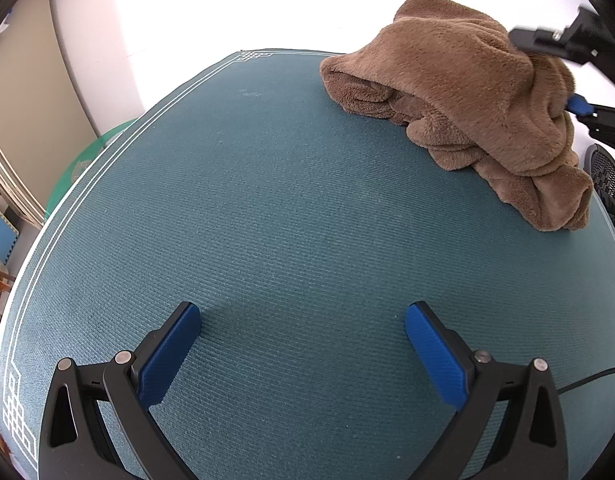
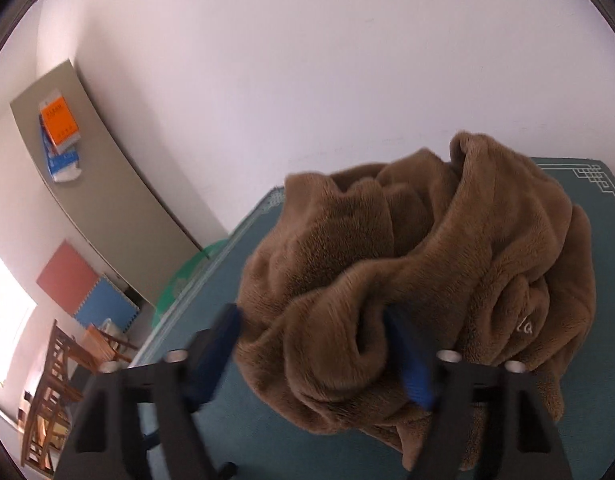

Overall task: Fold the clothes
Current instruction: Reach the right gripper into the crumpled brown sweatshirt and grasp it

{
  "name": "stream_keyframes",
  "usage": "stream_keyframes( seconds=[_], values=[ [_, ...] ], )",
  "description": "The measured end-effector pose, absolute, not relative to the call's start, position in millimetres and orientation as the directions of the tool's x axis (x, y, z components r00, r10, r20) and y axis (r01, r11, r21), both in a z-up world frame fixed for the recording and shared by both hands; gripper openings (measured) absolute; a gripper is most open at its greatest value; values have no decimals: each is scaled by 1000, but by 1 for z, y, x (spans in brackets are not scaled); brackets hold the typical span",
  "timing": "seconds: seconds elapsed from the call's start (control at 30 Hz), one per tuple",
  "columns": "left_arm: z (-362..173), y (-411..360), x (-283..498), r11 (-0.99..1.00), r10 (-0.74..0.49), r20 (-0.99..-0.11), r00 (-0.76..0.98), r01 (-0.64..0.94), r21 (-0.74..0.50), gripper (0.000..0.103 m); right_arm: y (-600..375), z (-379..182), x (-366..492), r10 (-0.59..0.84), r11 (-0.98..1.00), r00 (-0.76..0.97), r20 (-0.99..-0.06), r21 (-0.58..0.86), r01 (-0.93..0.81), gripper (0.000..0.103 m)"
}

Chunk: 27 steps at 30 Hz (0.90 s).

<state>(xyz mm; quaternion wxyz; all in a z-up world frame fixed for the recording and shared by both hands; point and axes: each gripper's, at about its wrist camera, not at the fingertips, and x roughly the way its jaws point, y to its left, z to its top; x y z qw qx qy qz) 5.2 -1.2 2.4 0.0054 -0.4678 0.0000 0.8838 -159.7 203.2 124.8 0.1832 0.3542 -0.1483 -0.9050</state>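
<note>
A big teal mat [image 1: 267, 208] fills the left view, and the brown fleece [image 1: 467, 108] lies in a crumpled heap at the upper right of that frame, near the mat's far right edge. The right gripper [image 2: 311, 344] is much nearer: in its own view the heap fills the middle and right, and its spread fingers have a fold of fleece between them, but I cannot tell if they pinch it. The left gripper [image 1: 301, 316] sits at the bottom of its frame, wide apart and holding nothing, with bare mat between it and the heap up and to the right.
</note>
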Motion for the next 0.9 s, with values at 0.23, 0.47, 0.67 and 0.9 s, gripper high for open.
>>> stream_keyframes(
  seconds=[0.23,0.47,0.67,0.9],
  values=[
    [3,0,4,-1000,8,-827,-562,-7,-5,102,191,142,-169,-396,-915,-729,-558,305,264,53],
    [4,0,4,-1000,13,-827,-562,-8,-11,102,178,113,-174,-398,-917,-644,-653,289,274,21],
    [6,-2,7,-999,37,-828,-560,-25,-27,103,177,86,-116,-516,-856,-549,-657,366,365,18],
    [19,3,16,-998,46,-819,-572,-53,-19,103,168,73,-67,-565,-823,-503,-654,407,395,18]
  ],
)
